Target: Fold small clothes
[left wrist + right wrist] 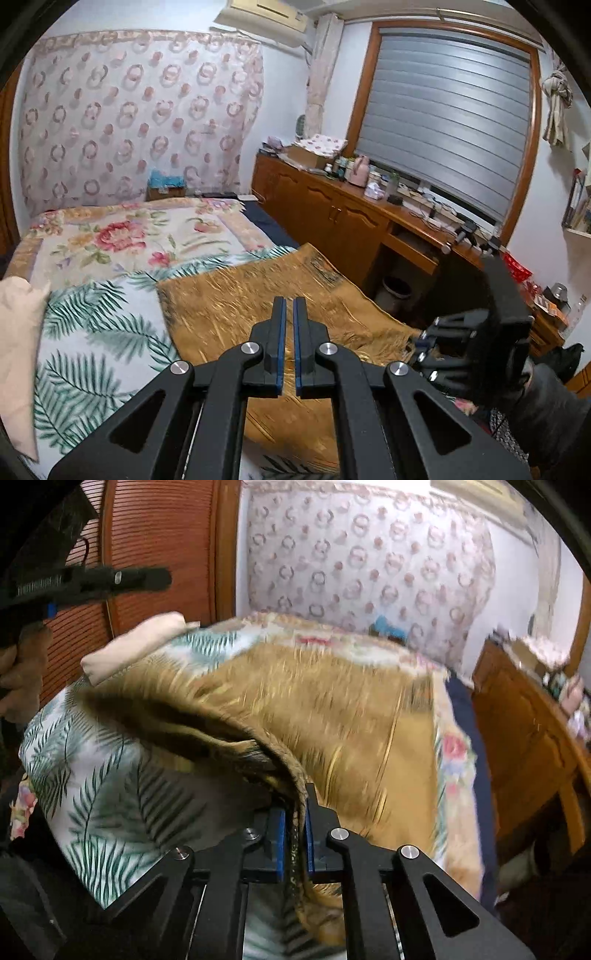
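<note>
Right tool [295,812] clamped on golden cloth [332,709] edge; left tool [290,325] together, empty. Cloth light, limp, slippery-looking; I grip corners.

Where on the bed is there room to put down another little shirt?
Two bare patches: the palm-leaf sheet, between the golden cloth and the beige pillow, and the flowery blanket behind them, up to the curtain. The golden cloth fills the middle, one edge pinched in the right tongs. The wooden counter under the window is crowded with bottles and boxes.
</note>
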`<control>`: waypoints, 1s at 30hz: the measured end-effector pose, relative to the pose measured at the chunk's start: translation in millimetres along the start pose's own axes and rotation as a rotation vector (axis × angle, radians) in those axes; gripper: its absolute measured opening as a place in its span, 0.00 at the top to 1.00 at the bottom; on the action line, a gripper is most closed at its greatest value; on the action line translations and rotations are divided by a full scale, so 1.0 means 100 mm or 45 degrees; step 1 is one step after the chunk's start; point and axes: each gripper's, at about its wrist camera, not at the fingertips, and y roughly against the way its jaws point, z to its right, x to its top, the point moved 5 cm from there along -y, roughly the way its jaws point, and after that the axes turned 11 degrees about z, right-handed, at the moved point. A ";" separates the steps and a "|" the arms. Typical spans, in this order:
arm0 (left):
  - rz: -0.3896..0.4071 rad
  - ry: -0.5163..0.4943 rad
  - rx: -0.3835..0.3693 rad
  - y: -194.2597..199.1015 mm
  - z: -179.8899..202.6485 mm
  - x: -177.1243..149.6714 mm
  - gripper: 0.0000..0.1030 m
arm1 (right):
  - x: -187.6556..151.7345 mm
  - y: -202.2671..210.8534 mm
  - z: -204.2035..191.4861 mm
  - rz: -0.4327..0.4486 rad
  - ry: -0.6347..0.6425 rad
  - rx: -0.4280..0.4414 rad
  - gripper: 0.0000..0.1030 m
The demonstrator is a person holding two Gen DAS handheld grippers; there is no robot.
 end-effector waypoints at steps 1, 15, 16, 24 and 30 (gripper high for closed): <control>0.007 0.002 0.017 -0.02 -0.06 0.04 0.96 | 0.13 -0.03 0.02 0.020 0.031 -0.005 0.93; -0.093 0.027 0.270 -0.55 -1.05 -0.05 0.95 | 1.20 -1.69 0.42 -0.017 0.196 0.049 0.93; -0.105 0.026 0.277 -0.57 -1.09 -0.08 0.95 | 1.19 -1.86 0.44 -0.048 0.186 0.060 0.93; -0.173 -0.002 0.275 -0.75 -1.23 -0.24 0.58 | 1.25 -2.32 0.68 -0.066 0.061 0.115 0.76; -0.228 -0.044 0.276 -1.00 -1.20 -0.27 0.58 | 1.45 -1.91 0.93 0.082 -0.058 -0.005 0.43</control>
